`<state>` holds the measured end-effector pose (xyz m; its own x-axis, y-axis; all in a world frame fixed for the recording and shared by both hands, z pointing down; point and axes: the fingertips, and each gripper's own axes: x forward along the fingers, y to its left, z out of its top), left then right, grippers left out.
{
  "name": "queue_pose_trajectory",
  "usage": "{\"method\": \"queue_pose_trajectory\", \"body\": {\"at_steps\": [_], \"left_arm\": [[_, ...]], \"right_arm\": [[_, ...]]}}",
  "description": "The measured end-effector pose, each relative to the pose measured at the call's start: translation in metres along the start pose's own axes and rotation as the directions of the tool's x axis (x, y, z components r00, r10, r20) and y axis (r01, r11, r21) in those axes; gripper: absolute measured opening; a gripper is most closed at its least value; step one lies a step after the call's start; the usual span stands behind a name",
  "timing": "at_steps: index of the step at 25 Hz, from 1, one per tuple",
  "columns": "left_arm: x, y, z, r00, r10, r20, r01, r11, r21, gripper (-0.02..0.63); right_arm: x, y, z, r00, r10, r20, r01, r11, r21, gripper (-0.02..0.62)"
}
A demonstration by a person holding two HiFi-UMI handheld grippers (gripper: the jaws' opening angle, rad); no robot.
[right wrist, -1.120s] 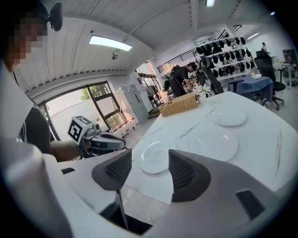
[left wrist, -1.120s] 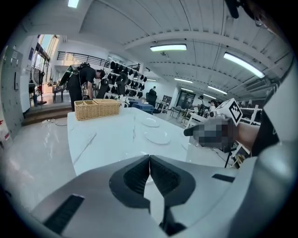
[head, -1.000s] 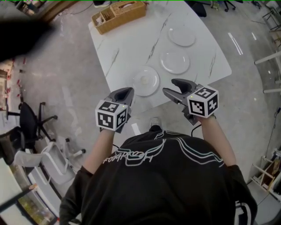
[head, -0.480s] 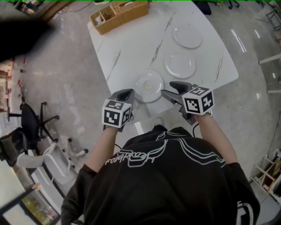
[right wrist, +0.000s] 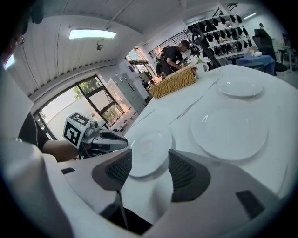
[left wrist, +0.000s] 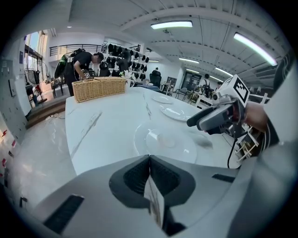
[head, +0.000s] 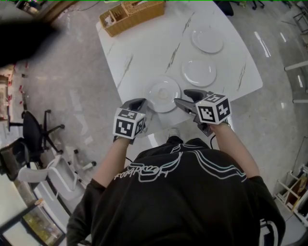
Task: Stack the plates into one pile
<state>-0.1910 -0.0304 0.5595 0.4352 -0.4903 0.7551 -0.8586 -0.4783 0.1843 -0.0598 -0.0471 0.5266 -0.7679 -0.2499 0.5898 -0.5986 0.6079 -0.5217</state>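
Observation:
Three white plates lie apart on the white marble table [head: 144,53]: a near plate [head: 163,94], a middle plate [head: 198,72] and a far plate [head: 207,40]. My left gripper [head: 140,103] hovers at the near plate's left rim, its jaws shut with nothing in them [left wrist: 149,160]. On the plate's right side my right gripper [head: 188,97] stands open and empty [right wrist: 150,160]. The right gripper view has the near plate [right wrist: 150,149] just beyond the jaws, with the middle plate [right wrist: 229,132] to its right. Neither gripper touches a plate.
A wicker basket [head: 132,12] stands at the table's far left corner. Behind it a person [left wrist: 84,65] bends over. An office chair [head: 33,134] stands on the grey floor to the left. The table's near edge runs just under both grippers.
Both grippers have sunk and come closer to the near plate, one at each side. Their jaws stand as before. The plates have not moved.

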Motion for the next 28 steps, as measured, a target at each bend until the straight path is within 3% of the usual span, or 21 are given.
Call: {"method": "queue_pose_trajectory", "body": {"at_steps": [6, 12, 16, 20, 28], "left_arm": [[0.003, 0.002, -0.004, 1.000, 0.001, -0.018, -0.001, 1.000, 0.001, 0.025], [0.005, 0.001, -0.004, 1.000, -0.002, -0.027, 0.002, 1.000, 0.008, 0.025], [0.005, 0.000, -0.004, 1.000, -0.009, -0.022, 0.009, 1.000, 0.007, 0.025], [0.004, 0.001, -0.004, 1.000, -0.020, -0.011, 0.021, 1.000, 0.002, 0.025], [0.000, 0.001, -0.006, 1.000, -0.015, 0.001, 0.015, 1.000, 0.012, 0.025]], "right_arm": [[0.004, -0.005, -0.003, 1.000, -0.018, -0.022, 0.019, 1.000, 0.019, 0.261], [0.011, -0.003, -0.005, 0.999, 0.015, -0.032, -0.012, 0.997, 0.082, 0.246], [0.014, -0.002, -0.008, 0.999, 0.028, -0.038, -0.024, 0.992, 0.120, 0.181], [0.018, 0.000, -0.011, 0.997, 0.067, -0.026, -0.060, 0.974, 0.218, 0.098], [0.017, 0.001, -0.008, 0.995, 0.100, 0.028, -0.103, 0.933, 0.344, 0.063]]}}
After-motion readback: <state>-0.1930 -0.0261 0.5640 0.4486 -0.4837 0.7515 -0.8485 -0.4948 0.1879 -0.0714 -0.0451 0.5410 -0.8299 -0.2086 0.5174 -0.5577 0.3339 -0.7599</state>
